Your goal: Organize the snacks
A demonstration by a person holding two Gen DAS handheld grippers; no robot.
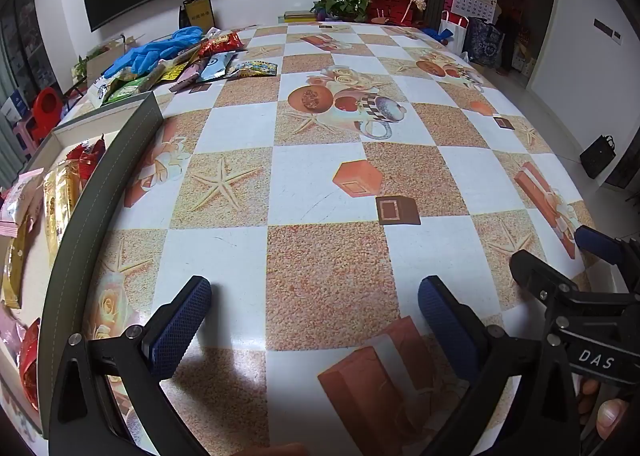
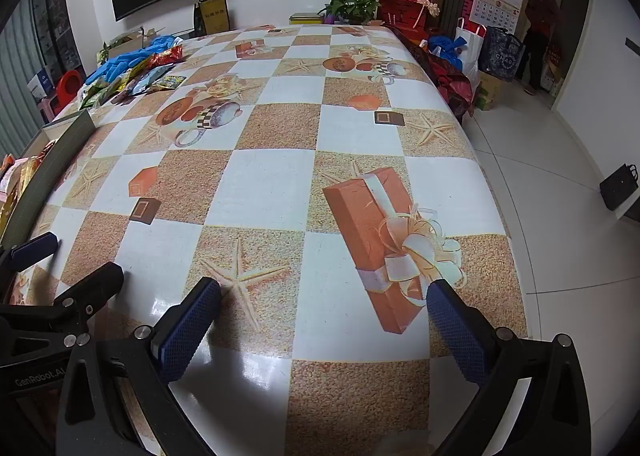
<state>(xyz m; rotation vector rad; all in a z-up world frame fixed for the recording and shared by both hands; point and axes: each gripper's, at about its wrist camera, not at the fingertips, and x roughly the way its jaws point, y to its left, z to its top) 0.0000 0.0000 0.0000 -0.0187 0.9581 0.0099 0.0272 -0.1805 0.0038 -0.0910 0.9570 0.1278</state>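
The loose snack packets [image 1: 188, 64] lay in a heap at the far left of the table [image 1: 320, 184], partly under a pair of blue gloves [image 1: 160, 48]; the exact number could not be counted, though roughly eight or more showed. They looked like light, soft foil and plastic pouches, probably slippery and easy to crush, so a pinch on a flat sealed edge seemed safest. An open box [image 1: 120, 160] stood at the left edge and held at least five packets more. The left gripper [image 1: 316, 320] and the right gripper [image 2: 324, 320] both hovered over bare tablecloth, well apart from the heap, jaws spread fully wide, holding nothing.
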